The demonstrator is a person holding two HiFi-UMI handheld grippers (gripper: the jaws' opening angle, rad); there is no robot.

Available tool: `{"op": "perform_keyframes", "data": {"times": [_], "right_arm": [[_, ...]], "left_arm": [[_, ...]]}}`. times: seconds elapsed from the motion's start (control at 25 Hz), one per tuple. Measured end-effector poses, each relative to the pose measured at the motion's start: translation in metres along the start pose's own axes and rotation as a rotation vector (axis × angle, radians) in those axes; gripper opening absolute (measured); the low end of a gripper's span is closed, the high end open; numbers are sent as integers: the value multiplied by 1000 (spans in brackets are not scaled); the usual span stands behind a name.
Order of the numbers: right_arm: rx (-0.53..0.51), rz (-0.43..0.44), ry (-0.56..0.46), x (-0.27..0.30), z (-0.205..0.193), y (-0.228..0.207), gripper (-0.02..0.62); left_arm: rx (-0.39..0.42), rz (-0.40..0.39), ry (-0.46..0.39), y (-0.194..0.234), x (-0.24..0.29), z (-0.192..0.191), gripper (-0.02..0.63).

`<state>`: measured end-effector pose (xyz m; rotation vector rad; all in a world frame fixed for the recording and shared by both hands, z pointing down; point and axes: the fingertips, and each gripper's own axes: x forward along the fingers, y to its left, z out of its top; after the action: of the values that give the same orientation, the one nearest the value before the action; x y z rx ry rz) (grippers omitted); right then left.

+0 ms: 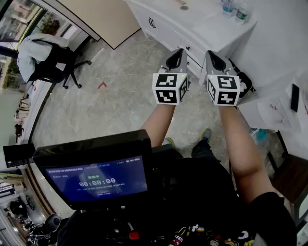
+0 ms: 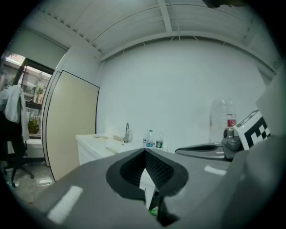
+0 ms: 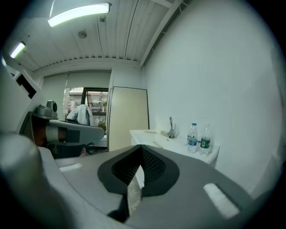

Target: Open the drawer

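A white cabinet (image 1: pixel 166 30) with closed drawer fronts (image 1: pixel 193 50) and a countertop stands at the far side of the room, also seen as the cabinet (image 2: pixel 91 150) in the left gripper view and the cabinet (image 3: pixel 149 139) in the right gripper view. I hold both grippers up side by side in the air, well short of it. My left gripper (image 1: pixel 177 53) (image 2: pixel 145 154) has its jaws together with nothing between them. My right gripper (image 1: pixel 211 55) (image 3: pixel 140 151) is shut and empty as well.
Two water bottles (image 1: pixel 235 10) and a faucet (image 3: pixel 170 127) stand on the countertop. A beige panel (image 1: pixel 103 17) leans to the cabinet's left. An office chair (image 1: pixel 50 62) with a garment is at far left. A monitor (image 1: pixel 96 178) sits below me, a paper-covered table (image 1: pixel 279 110) to my right.
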<state>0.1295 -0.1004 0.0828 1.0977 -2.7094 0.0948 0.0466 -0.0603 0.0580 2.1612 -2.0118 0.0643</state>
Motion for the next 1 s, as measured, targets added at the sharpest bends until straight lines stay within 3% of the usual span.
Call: {"op": "perform_keyframes", "data": {"times": [0.24, 0.44, 0.56, 0.84, 1.0], "right_arm": [[-9, -41, -35, 11, 0, -4, 21], [39, -87, -22, 24, -24, -26, 21], [49, -65, -3, 33, -43, -29, 21], [67, -104, 1, 70, -80, -34, 21], [93, -165, 9, 107, -102, -26, 21]], "left_arm": [[10, -27, 15, 7, 12, -7, 0], [27, -69, 37, -1, 37, -26, 0], [36, -78, 55, -2, 51, -43, 0], [71, -178, 97, 20, 96, -90, 4], [67, -218, 125, 57, 125, -120, 5]]}}
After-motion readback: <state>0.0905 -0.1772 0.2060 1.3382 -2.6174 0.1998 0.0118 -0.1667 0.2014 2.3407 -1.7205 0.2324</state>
